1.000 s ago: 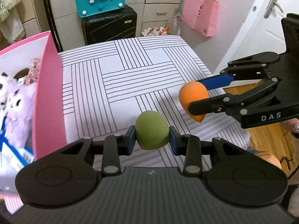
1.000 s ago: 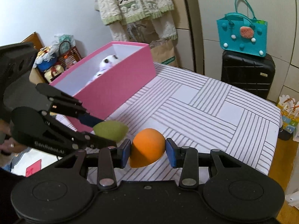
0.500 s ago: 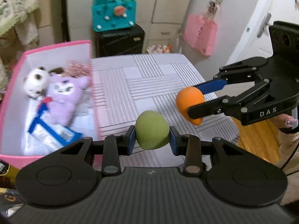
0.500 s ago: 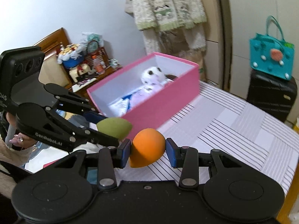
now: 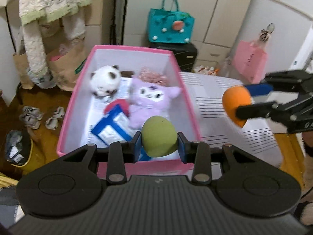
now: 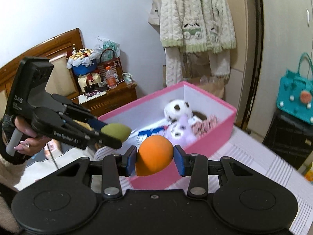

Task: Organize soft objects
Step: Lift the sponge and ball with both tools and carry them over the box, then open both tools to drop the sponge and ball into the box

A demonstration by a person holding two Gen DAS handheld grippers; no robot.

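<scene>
Green sponge [image 5: 159, 136] is pinched across its middle in the left gripper [image 5: 158, 146], over the near end of the pink box [image 5: 187, 99]. Orange sponge [image 6: 154, 154] is clamped likewise in the right gripper [image 6: 154, 159], just short of the box. Both are judged light, squashy, non-slippery. Beyond, plush toys [image 5: 150, 99] lie inside.

This is a lived-in bedroom in a home. A wooden headboard [image 6: 39, 47] stands by a cluttered nightstand [image 6: 109, 99], a fleecy robe [image 6: 195, 19] hangs on the wall, and a teal handbag [image 5: 171, 29] sits on a black suitcase [image 5: 183, 56] before pale wardrobe doors [image 5: 211, 9]. Slippers [image 5: 39, 115] lie on the wooden floor [image 5: 39, 98]; a pink box [image 5: 125, 49] holds plush toys [image 5: 152, 99].
</scene>
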